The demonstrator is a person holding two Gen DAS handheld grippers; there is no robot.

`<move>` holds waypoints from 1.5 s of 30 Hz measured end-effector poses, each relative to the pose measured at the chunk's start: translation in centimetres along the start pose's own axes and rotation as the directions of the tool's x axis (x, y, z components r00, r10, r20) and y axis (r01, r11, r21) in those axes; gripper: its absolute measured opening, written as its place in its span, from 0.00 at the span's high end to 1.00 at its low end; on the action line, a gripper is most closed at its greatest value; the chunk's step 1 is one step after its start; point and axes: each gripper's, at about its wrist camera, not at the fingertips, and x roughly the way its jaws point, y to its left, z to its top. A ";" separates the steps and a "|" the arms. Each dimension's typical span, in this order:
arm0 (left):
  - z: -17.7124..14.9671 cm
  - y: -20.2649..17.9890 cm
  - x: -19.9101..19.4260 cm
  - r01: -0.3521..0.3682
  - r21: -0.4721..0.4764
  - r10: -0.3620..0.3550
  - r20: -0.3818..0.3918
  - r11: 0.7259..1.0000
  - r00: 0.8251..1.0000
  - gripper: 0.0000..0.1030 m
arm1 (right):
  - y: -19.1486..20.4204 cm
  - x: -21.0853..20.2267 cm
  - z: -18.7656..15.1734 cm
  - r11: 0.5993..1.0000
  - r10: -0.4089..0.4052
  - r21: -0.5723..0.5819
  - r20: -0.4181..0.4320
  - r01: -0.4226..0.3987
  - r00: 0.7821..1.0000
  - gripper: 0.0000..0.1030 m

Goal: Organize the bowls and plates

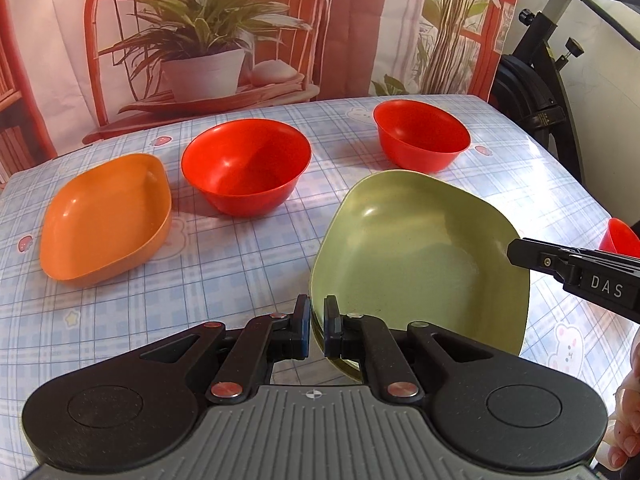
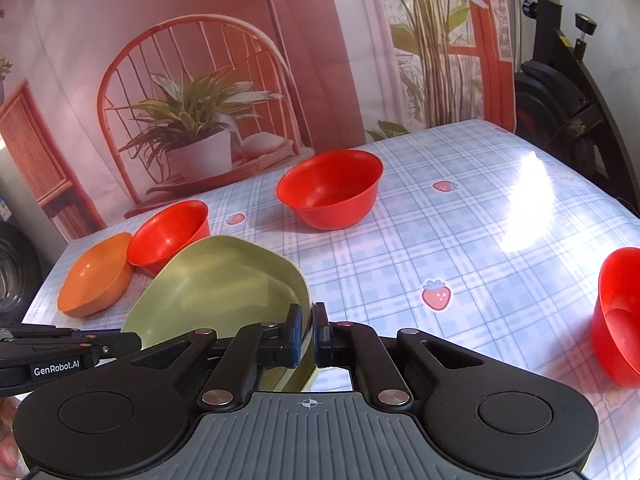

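Note:
A green plate (image 1: pixel 420 256) is held by both grippers. My left gripper (image 1: pixel 317 326) is shut on its near-left rim. My right gripper (image 2: pixel 307 334) is shut on its right rim; the plate (image 2: pixel 224 288) shows tilted in the right wrist view. The right gripper's fingers (image 1: pixel 532 256) reach the plate from the right. An orange plate (image 1: pixel 106 216) lies at the left, also in the right wrist view (image 2: pixel 96 276). Three red bowls stand on the table: one in the middle (image 1: pixel 246 166), one at the back right (image 1: pixel 422 136), one at the far right (image 2: pixel 618 316).
The table (image 1: pixel 240 272) has a blue checked cloth with strawberry and bear prints. A printed backdrop of a chair and plants hangs behind it. An exercise bike (image 1: pixel 548 92) stands past the table's right edge.

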 end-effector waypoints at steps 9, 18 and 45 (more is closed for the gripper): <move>-0.7 -0.3 0.3 -0.004 0.022 0.004 -0.013 1.000 1.000 0.92 | 0.1 0.8 -0.6 1.000 -0.017 -0.005 -0.017 0.017 1.000 0.95; -0.9 -0.1 0.3 0.005 0.013 -0.005 -0.026 1.000 1.000 0.92 | 0.1 1.3 -1.1 1.000 -0.026 -0.008 -0.040 0.025 0.999 0.96; 1.3 13.9 -6.9 -0.191 -0.199 0.219 0.131 0.961 0.967 0.67 | 5.3 -0.4 1.6 0.995 -0.032 -0.096 -0.009 0.031 0.999 0.90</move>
